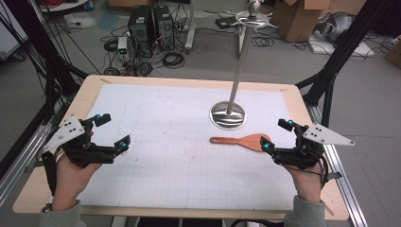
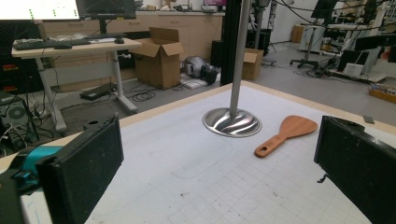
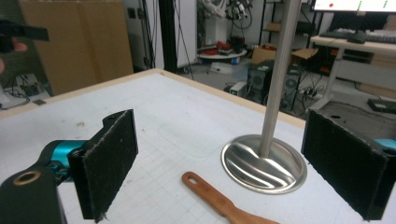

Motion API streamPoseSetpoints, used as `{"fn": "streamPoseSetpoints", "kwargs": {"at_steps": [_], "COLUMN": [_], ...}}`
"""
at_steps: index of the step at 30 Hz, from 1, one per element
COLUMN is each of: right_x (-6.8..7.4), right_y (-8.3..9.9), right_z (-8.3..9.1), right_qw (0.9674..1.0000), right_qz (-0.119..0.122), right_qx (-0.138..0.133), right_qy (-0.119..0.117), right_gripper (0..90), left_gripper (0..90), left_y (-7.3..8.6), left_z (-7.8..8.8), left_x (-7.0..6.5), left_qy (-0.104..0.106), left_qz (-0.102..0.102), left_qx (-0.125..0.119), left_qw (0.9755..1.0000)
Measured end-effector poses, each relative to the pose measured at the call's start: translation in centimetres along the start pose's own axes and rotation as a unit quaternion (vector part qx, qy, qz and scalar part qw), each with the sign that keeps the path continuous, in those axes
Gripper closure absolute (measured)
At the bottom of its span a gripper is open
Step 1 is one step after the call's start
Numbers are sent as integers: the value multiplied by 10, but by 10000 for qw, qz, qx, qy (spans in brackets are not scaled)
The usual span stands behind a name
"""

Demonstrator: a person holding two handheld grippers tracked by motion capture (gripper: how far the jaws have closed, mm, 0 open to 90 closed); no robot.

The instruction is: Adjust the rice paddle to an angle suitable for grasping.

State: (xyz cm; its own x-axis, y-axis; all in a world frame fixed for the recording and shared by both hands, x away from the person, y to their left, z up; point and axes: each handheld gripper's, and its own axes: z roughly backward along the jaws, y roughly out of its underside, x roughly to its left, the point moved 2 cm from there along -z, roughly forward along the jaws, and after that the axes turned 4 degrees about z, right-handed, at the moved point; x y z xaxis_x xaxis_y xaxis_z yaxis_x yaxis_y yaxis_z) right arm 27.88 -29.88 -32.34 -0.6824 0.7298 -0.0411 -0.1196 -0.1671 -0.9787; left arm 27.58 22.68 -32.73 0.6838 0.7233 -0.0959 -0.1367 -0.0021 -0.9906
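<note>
One wooden spatula lies flat on the worktop, just in front of the single metal stand. Two tools hover with jaws wide apart and empty: the right tool near the spatula's blade, the left tool well apart.

The high view looks down over the surface; both claw views sit low, facing inward, sharing the stand.
</note>
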Motion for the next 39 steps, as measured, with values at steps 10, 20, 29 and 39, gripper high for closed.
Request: {"fn": "streamPoseSetpoints", "kwargs": {"at_steps": [10, 20, 29, 39], "right_x": [-4, -8, -8, -11], "right_y": [6, 14, 23, 31], "right_z": [-15, -31, -46, -66], "right_qw": [9992, 9976, 9955, 9944], "right_qz": [12, 29, 122, 130], "right_qx": [391, 669, 882, 1007], "right_qy": [109, 156, 316, 278], "right_gripper": [96, 329, 608, 817], "left_gripper": [18, 18, 18, 18], "left_y": [5, 13, 16, 23], "left_z": [8, 12, 18, 25], "left_x": [3, 5, 2, 5], "left_qy": [-123, -219, -245, -316], "left_qz": [44, 72, 33, 56], "left_qx": [58, 194, 288, 381], "left_qw": [9999, 9995, 9993, 9988]}}
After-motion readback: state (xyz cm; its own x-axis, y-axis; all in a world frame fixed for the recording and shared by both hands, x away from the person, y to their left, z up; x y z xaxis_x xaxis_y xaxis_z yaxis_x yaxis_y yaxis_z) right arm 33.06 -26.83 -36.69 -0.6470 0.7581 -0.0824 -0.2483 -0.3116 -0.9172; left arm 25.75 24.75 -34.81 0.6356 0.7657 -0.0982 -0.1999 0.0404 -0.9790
